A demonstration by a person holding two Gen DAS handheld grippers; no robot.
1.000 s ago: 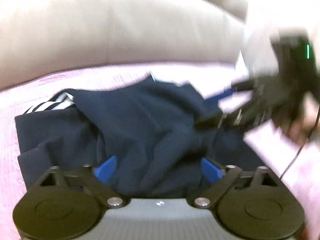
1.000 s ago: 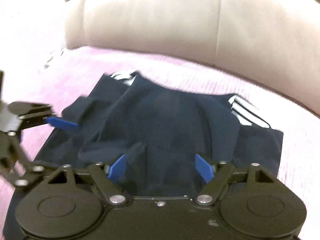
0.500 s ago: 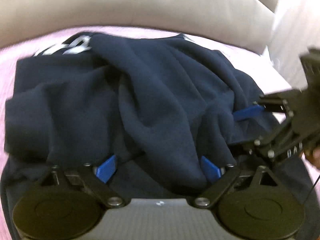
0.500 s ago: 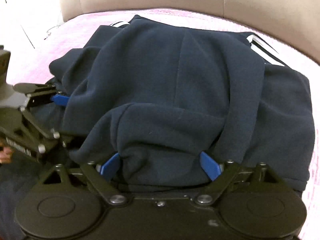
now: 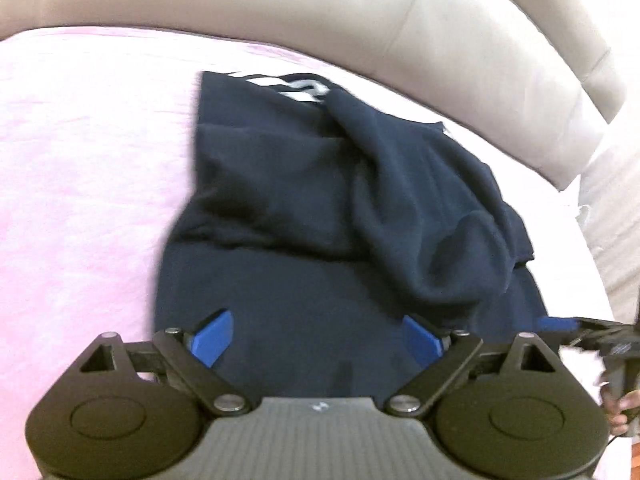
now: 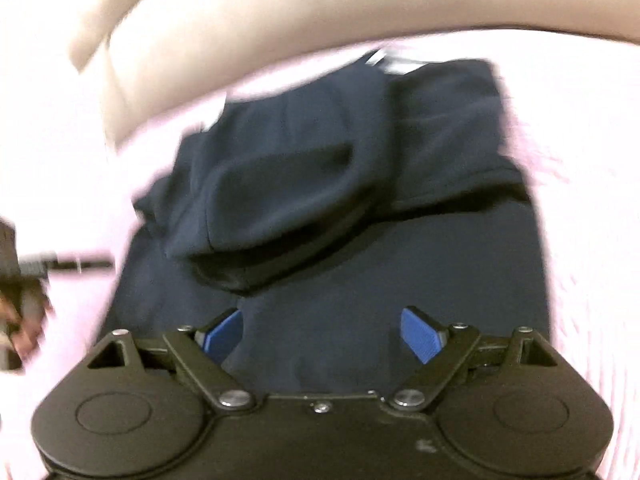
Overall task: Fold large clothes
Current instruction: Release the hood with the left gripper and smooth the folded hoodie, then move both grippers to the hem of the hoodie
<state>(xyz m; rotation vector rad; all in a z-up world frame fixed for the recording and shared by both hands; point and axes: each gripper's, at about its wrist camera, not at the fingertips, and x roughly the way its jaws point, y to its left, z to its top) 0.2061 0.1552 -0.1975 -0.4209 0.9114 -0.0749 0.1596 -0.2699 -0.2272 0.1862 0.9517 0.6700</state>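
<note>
Both tools, left tool [image 5: 316, 338] and right tool [image 6: 322, 334], gape wide, empty; navy garment [image 5: 320, 208] runs lengthwise toward the headboard [image 5: 280, 4].

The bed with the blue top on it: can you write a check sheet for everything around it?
Surface: pink bedspread, bare around the garment.
Job's things: navy sweatshirt, lying partly folded and rumpled, white stripes at its far edge.
Clutter: nothing seen.
Grippers: left claw open above the sweatshirt's near edge, nothing between its pads; right claw open likewise, both having just changed their opening.
Cables: thin dark cable by the person's hand at the right edge of the left view.
Surroundings: beige padded headboard behind the bed.
</note>
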